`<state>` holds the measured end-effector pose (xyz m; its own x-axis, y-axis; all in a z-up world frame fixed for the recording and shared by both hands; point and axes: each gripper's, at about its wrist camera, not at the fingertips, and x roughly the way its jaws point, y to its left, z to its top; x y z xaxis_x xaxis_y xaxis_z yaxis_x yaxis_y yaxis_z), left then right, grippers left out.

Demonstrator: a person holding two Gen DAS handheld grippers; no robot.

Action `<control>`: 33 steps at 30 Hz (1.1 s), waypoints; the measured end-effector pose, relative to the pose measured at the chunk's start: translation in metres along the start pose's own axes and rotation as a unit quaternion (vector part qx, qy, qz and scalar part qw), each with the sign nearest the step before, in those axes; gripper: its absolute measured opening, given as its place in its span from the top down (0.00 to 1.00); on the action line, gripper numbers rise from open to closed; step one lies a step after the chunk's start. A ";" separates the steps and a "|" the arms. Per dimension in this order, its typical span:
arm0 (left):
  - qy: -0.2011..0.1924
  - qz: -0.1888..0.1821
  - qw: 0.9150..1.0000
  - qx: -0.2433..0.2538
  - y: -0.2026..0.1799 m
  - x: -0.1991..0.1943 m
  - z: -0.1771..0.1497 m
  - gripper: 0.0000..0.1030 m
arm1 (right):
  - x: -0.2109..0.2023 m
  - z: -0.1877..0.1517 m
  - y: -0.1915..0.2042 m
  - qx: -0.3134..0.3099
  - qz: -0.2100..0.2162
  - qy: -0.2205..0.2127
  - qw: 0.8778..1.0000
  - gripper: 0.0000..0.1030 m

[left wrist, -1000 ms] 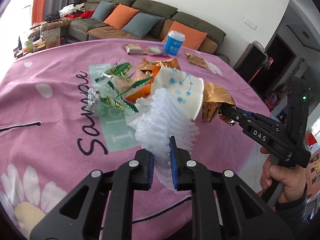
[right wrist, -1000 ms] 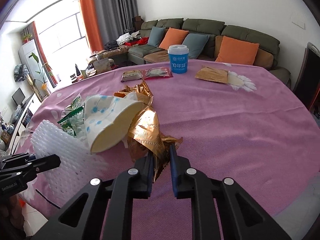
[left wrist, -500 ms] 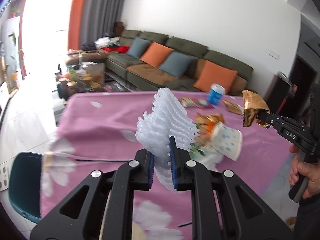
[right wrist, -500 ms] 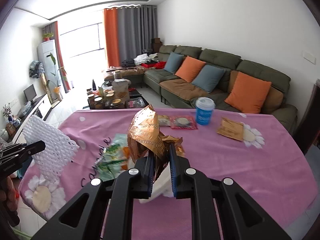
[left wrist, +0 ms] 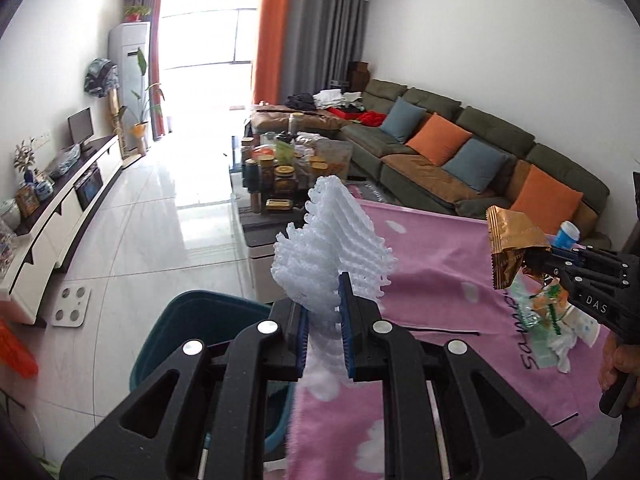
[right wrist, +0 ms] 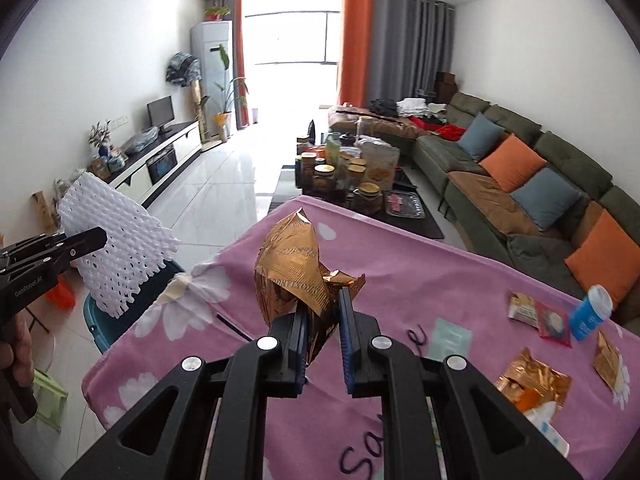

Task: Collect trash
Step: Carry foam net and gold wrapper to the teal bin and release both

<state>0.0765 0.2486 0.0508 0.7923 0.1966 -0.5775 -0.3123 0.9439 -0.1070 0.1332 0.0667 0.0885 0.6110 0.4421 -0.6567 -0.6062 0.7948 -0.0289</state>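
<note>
My left gripper (left wrist: 323, 324) is shut on a white foam net sleeve (left wrist: 330, 252) and holds it in the air by the table's left edge, above a teal bin (left wrist: 192, 336) on the floor. In the right wrist view the sleeve (right wrist: 116, 252) hangs over the bin (right wrist: 100, 320). My right gripper (right wrist: 323, 320) is shut on a crumpled gold foil wrapper (right wrist: 294, 268) above the pink tablecloth (right wrist: 420, 280). It also shows in the left wrist view (left wrist: 510, 248) at the right.
More trash lies on the table: gold wrappers (right wrist: 532, 380), a paper cup (left wrist: 582, 326), green wrappers (left wrist: 544, 312), snack packets (right wrist: 536, 314) and a blue cup (right wrist: 592, 312). A cluttered coffee table (left wrist: 288, 168), a green sofa (left wrist: 460, 152) and a TV cabinet (left wrist: 60, 208) surround the table.
Both grippers have lifted their loads off the table and swung left. The bin has come into view under the foam sleeve.
</note>
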 end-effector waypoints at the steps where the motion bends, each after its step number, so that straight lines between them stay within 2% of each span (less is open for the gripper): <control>1: 0.003 0.011 1.000 -0.006 0.015 0.001 -0.001 0.86 | 0.007 0.005 0.011 -0.009 0.007 0.004 1.000 0.88; 6: 0.022 0.058 0.998 -0.030 0.073 0.004 -0.013 0.86 | 0.041 0.024 0.057 -0.049 0.034 0.024 0.998 0.88; 12: 0.039 0.085 0.994 -0.056 0.123 0.007 -0.031 0.86 | 0.064 0.035 0.100 -0.084 0.062 0.041 0.994 0.88; 26: 0.054 0.103 0.990 -0.081 0.132 0.012 -0.059 0.86 | 0.099 0.047 0.170 -0.123 0.131 0.086 0.980 0.88; 33: 0.070 0.110 0.987 -0.093 0.139 0.027 -0.067 0.86 | 0.122 0.044 0.195 -0.143 0.140 0.118 0.973 0.88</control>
<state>0.0194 0.3672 -0.0341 0.6176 0.3411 -0.7087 -0.5710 0.8141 -0.1057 0.1121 0.2935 0.0355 0.2883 0.4889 -0.8233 -0.8692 0.4943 -0.0108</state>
